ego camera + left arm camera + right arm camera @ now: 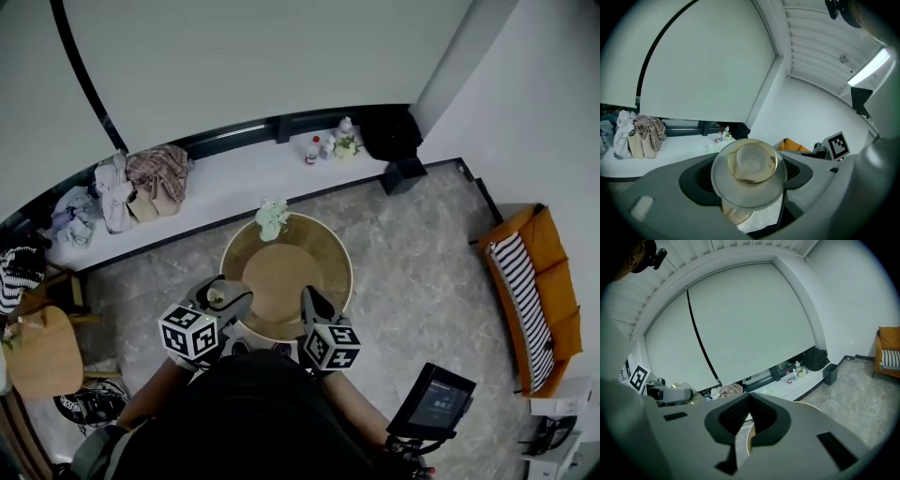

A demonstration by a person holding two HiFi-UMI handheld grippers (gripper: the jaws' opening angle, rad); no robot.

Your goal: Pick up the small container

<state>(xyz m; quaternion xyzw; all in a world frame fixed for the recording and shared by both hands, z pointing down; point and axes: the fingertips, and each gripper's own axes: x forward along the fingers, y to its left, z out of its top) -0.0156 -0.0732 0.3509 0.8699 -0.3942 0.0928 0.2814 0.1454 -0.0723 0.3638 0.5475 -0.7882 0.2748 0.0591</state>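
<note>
- One container [751, 165] clamped in left hand-held gripper [223, 298], seemingly clear of desk [281, 277]; right hand-held gripper [749, 398] narrow, empty.
- Pick-up looks done; next: steady, level hold.

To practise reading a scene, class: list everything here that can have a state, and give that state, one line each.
small container: clamped between the left tool's jaws.
left tool: shut on the small container.
right tool: shut, nothing between its jaws.
window blind: drawn down.
ceiling light: on.
tablet: screen lit.
</note>
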